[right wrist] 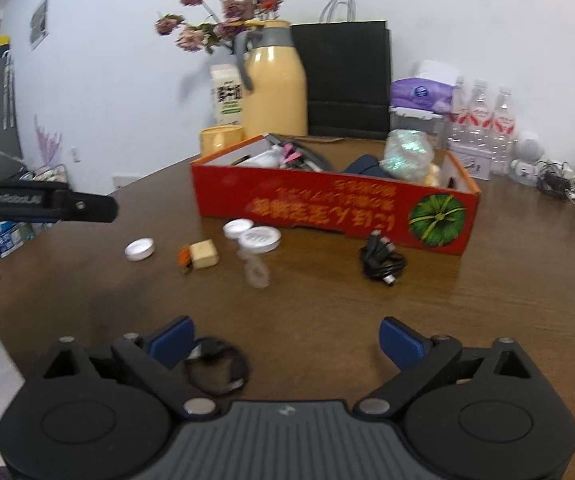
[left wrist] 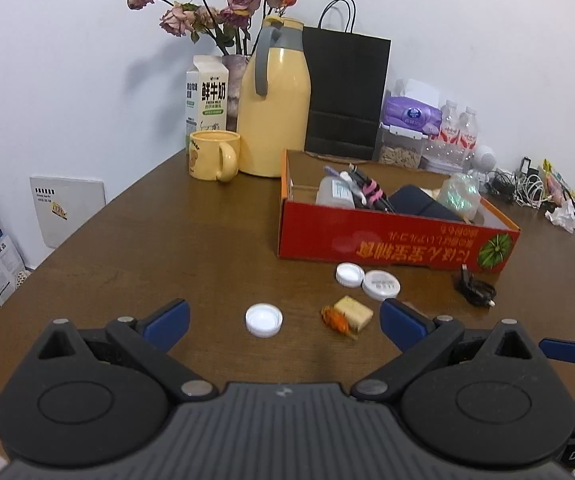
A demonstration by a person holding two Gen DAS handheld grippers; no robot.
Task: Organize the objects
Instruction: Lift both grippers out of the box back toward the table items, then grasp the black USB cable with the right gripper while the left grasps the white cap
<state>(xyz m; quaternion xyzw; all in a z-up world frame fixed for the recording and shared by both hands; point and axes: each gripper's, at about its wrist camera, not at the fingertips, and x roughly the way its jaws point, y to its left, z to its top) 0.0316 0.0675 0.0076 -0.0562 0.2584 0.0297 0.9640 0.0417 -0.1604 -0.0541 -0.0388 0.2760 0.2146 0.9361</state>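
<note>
Both grippers hang over the near edge of the table (left wrist: 135, 240), fingers spread wide and holding nothing. The loose things still to be tidied lie ahead of them, short of the red box (left wrist: 391, 240).

The left gripper (left wrist: 283, 322) has a white cap (left wrist: 264, 320) straight ahead, sitting between the lines of its two fingers and just beyond the tips. It is round, so no long axis matters; a forward reach with the jaws as they stand should straddle it. A tan block (left wrist: 354, 312) with an orange scrap (left wrist: 337, 320) touching it lies ahead, close inside the right-hand finger. Two more white lids (left wrist: 368, 280) sit farther on, just before the box wall.

The right gripper (right wrist: 285, 338) is the nearer one to the black cable (right wrist: 381, 262), which lies ahead and slightly right of its fingers, well apart from them. A dark ring-shaped thing (right wrist: 217, 368) lies just beside its left finger, too blurred to name.

Only the right view shows that ring and a small clear object (right wrist: 256, 272) ahead; the left view gives the sharper look at the cap.
</note>
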